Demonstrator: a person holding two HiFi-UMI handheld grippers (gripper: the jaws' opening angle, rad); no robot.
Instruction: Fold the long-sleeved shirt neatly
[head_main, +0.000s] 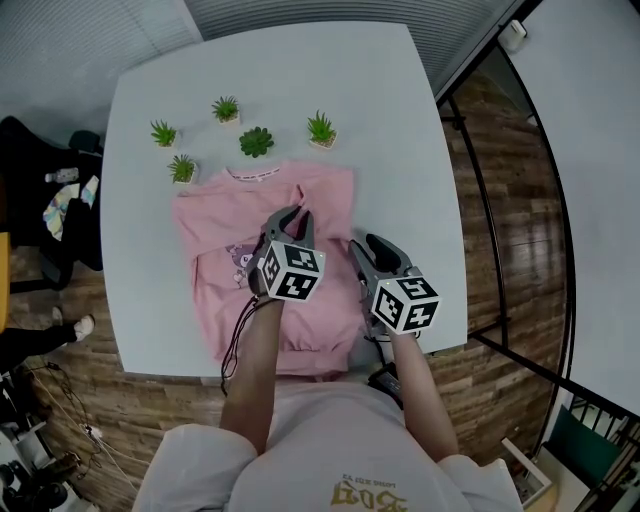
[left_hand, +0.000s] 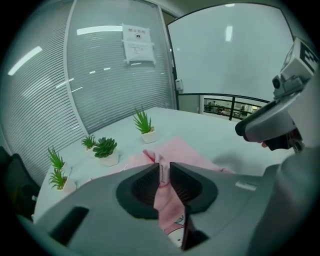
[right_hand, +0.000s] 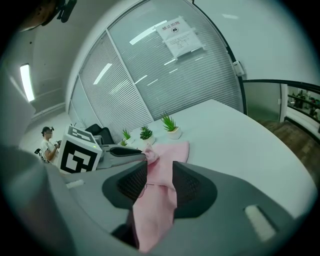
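The shirt is spread on the table, pink, with its collar turned toward the plants and its hem at the near edge. A printed figure is seen on its chest. Most of the cloth lies flat; only its right part is gathered up where the two grippers meet it.

The left gripper is held over the middle of the shirt, tilted downward. In the left gripper view its jaws are seen almost together, with only a narrow slit left, and that slit is filled by a thin fold of the shirt. The fold is pinched between the pads near the tips of the left gripper, and the cloth hangs down from there.

The right gripper is held just beside the shirt's right edge, also tilted downward. In the right gripper view its jaws are seen moderately apart, and the gap is taken up wholly by a thicker bunch of the shirt. The bunch is clamped between the pads of the right gripper, and the cloth runs from the jaws on toward the plants. The two grippers are kept close together, side by side.
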